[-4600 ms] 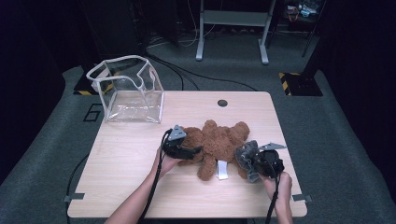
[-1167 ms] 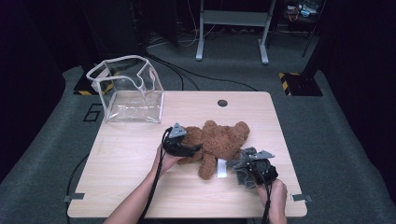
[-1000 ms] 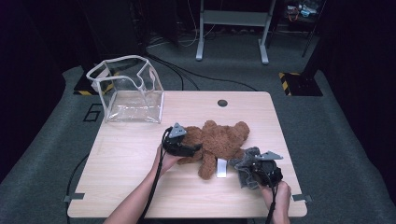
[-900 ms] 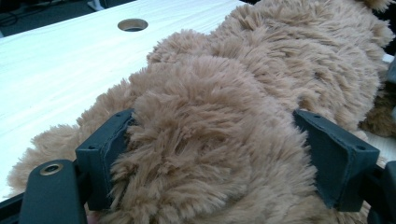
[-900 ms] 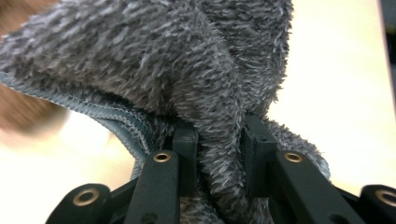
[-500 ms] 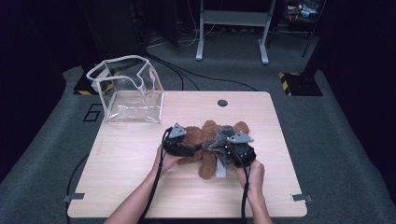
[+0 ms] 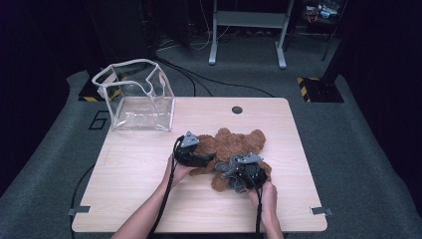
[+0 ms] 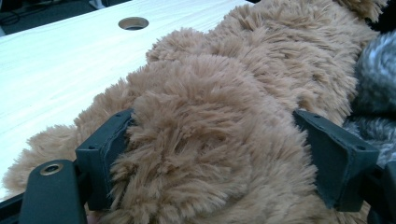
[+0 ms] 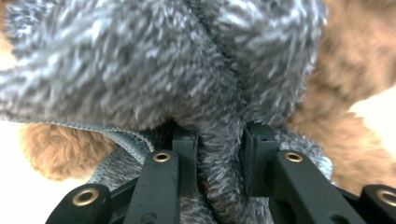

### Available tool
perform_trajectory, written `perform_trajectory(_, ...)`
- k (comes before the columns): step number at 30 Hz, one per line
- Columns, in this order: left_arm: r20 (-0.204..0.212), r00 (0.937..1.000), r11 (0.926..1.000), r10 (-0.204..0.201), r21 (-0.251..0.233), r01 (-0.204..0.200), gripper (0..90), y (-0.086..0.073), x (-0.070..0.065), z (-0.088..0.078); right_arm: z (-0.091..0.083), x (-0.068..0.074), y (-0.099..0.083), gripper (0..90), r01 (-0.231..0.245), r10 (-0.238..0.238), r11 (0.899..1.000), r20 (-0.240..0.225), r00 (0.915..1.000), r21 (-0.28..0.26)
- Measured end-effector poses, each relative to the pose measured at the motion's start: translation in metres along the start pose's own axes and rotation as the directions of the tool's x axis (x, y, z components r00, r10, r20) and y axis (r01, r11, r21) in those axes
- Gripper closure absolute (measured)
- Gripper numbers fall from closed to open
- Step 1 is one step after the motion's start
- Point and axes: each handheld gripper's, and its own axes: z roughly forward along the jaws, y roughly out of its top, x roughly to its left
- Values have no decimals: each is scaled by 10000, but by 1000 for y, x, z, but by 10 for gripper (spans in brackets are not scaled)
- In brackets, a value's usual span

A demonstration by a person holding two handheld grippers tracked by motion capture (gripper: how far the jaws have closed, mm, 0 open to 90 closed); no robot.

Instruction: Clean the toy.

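Open tabletop to the left, right and far edge; the middle is crowded.

The brown plush teddy bear (image 7: pixel 234 149) and the grey fuzzy cloth (image 9: pixel 154 60) on it fill the centre of the light wooden tabletop (image 7: pixel 129 189), with the left gripper (image 7: pixel 191 154) and right gripper (image 7: pixel 244 172) pressed against them. The clear plastic open-topped box (image 7: pixel 137 97) blocks the far left corner. A small round hole (image 7: pixel 237 109) lies near the far edge.

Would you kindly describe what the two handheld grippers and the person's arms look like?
Both are black. The left gripper and right gripper each carry a grey three-cornered plate and trail a black cable. Their jaws are blocky, with brass-ringed holes in the links behind. The forearms are bare, no sleeves.
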Motion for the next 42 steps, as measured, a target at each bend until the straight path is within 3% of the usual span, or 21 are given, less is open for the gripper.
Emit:
perform_trajectory(3, 25, 10000, 10000, -22, 10, 22, 183, 0, 0, 0, 9, -2, -4, 711, 124, -107, 9984, -300, 9995, 546)
perform_trajectory(4, 54, 10000, 10000, -13, 50, 13, 183, 0, 0, -1, 13, -2, -6, 709, 151, -110, 9951, -426, 9990, 972)
perform_trajectory(7, 54, 10000, 10000, -10, 54, 10, 183, 0, 1, -1, 8, -6, -8, 707, 89, -16, 9946, -704, 9975, 1039)
perform_trajectory(11, 26, 10000, 10000, -79, 31, 78, 182, -1, 3, -1, -16, -15, -6, 708, -219, 233, 9996, -879, 9959, 162)
perform_trajectory(16, 58, 10000, 9999, -19, 134, 19, 182, 0, 2, -1, -48, -25, 8, 706, -435, 412, 9911, -207, 9989, -1258)
perform_trajectory(18, 22, 10000, 10000, -54, 63, 54, 183, 0, 2, 0, -55, -30, 15, 705, -443, 462, 9851, 76, 9989, -1664)
perform_trajectory(21, 7, 10000, 9999, -55, 91, 55, 183, 0, 2, 0, -51, -30, 27, 701, -369, 421, 9837, 257, 9988, -1760)
perform_trajectory(26, -18, 10000, 10000, -39, 88, 39, 183, 0, 1, -1, -22, -18, 32, 694, -157, 223, 9950, 669, 9975, -982)
perform_trajectory(29, -66, 10000, 10000, -45, 79, 46, 183, 0, 0, 0, -17, -12, 25, 710, 31, 42, 9953, 755, 9971, -965)
perform_trajectory(35, -63, 10000, 10000, -25, 82, 25, 183, 1, 0, 0, -6, -7, 11, 718, 129, -110, 9987, 372, 9992, -497)
perform_trajectory(42, -40, 10000, 10000, -31, 80, 32, 183, 1, 0, 0, 15, -4, -1, 720, 287, -261, 9966, -344, 9991, 774)
